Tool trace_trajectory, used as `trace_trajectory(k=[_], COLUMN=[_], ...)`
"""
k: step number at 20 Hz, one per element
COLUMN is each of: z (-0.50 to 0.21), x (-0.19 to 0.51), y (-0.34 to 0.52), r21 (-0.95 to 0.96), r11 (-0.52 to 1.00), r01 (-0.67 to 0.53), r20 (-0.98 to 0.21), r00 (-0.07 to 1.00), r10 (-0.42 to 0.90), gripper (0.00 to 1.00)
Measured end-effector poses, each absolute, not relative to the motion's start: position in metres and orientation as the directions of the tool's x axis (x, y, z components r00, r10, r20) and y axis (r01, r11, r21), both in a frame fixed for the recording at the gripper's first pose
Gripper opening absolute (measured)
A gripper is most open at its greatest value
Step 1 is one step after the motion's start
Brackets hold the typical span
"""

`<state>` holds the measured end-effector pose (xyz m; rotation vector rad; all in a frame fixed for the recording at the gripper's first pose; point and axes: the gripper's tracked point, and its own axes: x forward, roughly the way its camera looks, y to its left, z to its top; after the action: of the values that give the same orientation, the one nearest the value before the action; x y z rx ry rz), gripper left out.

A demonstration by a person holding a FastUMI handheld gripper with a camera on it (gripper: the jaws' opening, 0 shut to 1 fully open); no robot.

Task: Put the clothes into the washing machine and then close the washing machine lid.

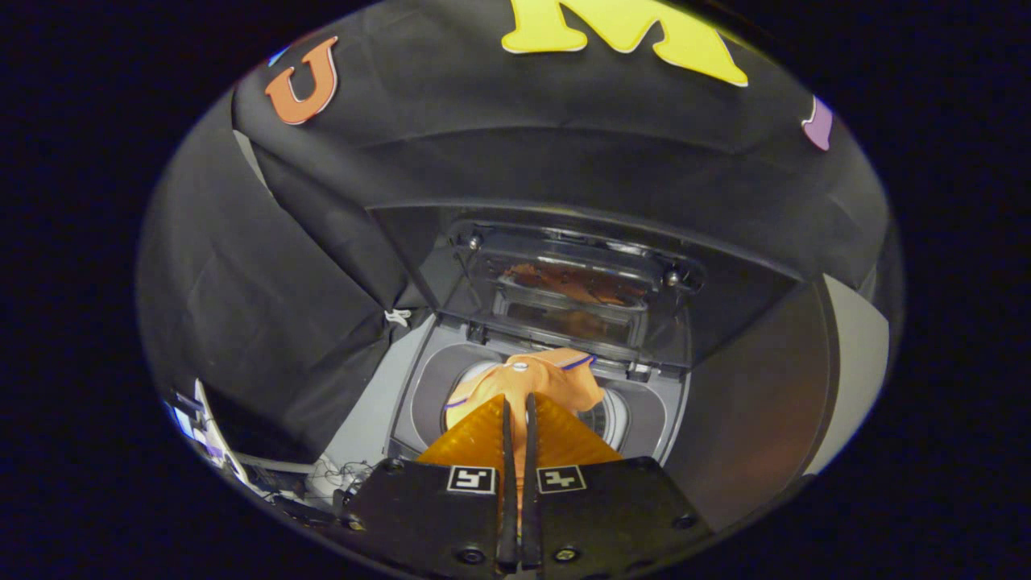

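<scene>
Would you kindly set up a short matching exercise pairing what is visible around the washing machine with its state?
Things:
1. fingers
2. orange garment
3. washing machine lid
4. drum

States:
A. raised open, behind the opening
B. pinched, hanging over the opening
C. closed on cloth
D. uncovered, below the cloth

Pairs: 1-C, 2-B, 3-A, 4-D

The gripper hangs above the washing machine, its fingers pinched together on the garment, which drapes just ahead of them over the drum opening; beyond stands the raised lid
</scene>
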<state>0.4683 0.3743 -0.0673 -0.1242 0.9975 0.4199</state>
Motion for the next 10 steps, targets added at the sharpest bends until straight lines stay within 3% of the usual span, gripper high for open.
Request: trace_trajectory(k=[10], z=[-0.129], x=[0.469], y=[0.376], r21=[0.096], r11=[0.926], r01=[-0.365], r20=[-0.87], r00=[0.421], r10=[0.256], gripper=[0.06])
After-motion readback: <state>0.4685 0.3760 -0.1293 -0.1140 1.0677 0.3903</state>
